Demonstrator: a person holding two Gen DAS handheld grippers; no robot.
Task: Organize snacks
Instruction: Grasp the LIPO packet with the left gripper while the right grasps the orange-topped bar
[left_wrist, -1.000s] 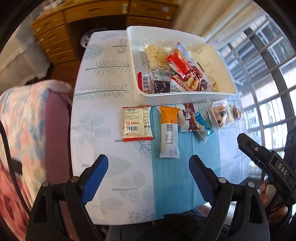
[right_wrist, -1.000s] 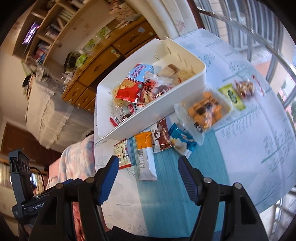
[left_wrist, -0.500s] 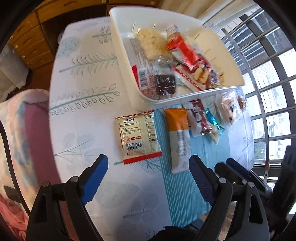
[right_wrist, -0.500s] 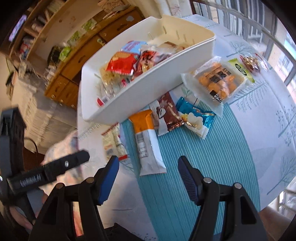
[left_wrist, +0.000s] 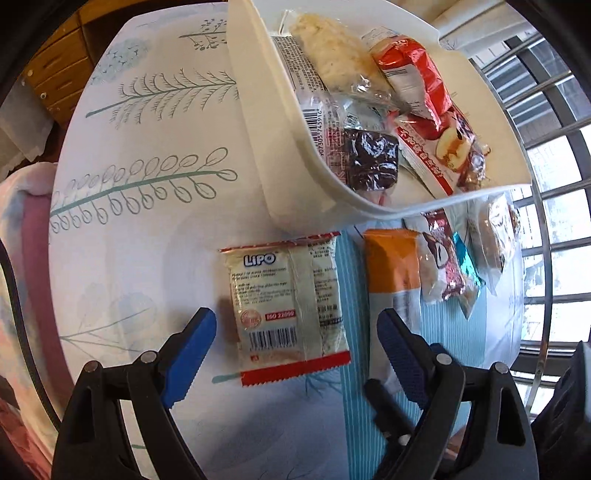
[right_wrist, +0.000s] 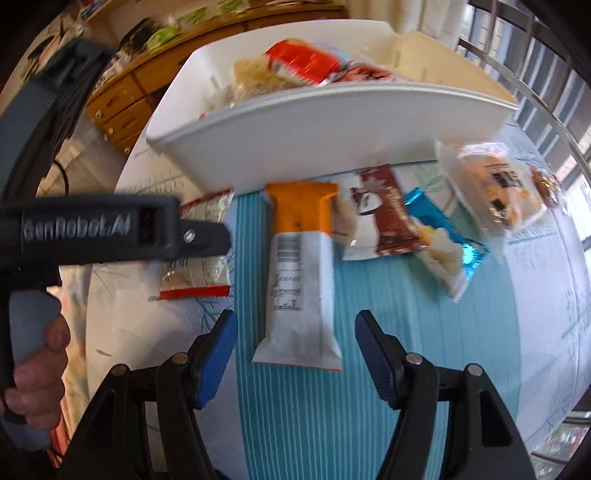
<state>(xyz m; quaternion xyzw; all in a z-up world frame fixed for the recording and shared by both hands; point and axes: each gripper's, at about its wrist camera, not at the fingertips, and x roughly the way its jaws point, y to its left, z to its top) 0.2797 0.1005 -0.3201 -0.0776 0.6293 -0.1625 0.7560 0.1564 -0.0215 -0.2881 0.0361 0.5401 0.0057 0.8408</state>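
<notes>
A white bin (left_wrist: 291, 173) holding several snack packets stands on the table; it also shows in the right wrist view (right_wrist: 332, 136). In front of it lie a cream Lipo packet (left_wrist: 290, 306), an orange-and-white bar (right_wrist: 301, 280), a brown packet (right_wrist: 384, 221), a blue packet (right_wrist: 443, 247) and a clear biscuit packet (right_wrist: 495, 184). My left gripper (left_wrist: 297, 354) is open, its jaws on either side of the Lipo packet's near end. My right gripper (right_wrist: 293, 354) is open, straddling the near end of the orange-and-white bar. The left gripper's body (right_wrist: 110, 229) hides part of the Lipo packet (right_wrist: 199, 258).
The table wears a leaf-print cloth (left_wrist: 147, 184) with a teal striped panel (right_wrist: 369, 369). A wooden drawer unit (right_wrist: 122, 107) stands behind the table. Window bars (left_wrist: 546, 147) are at the right. A pink cushioned seat (left_wrist: 22, 258) is at the table's left edge.
Both grippers have come down and forward toward the table. The left one has closed in over the Lipo packet, the right one over the orange-and-white bar. Both stay open.
</notes>
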